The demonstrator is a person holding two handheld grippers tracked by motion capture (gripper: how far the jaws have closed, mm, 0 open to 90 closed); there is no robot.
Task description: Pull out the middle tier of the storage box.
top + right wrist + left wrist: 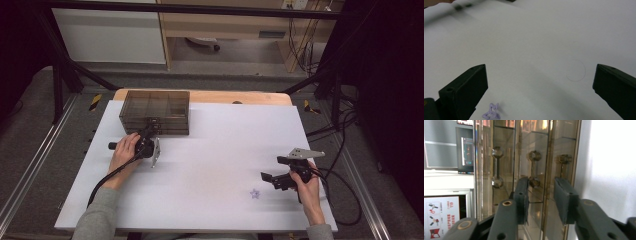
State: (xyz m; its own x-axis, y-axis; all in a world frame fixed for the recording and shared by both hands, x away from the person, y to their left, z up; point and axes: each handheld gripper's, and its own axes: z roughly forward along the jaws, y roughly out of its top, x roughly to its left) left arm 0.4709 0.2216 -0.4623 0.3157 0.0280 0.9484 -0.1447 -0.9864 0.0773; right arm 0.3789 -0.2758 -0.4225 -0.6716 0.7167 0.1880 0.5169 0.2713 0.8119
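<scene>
High view is showing the left gripper (148,134) at the front of the smoky drawer cabinet (155,111) in the upper left of the frame — fingers (521,197) parted a little around a drawer handle (533,168), not pressing it. The right gripper (272,179) is hovering wide open over the white desk (210,150) near a small purple star (255,193). Closing off-centre could be slipping the handle or dragging the whole cabinet. Drawer contents are staying hard to make out behind glare.

Drawer unit (529,170) cut off top and bottom; drawer contents unreadable.
</scene>
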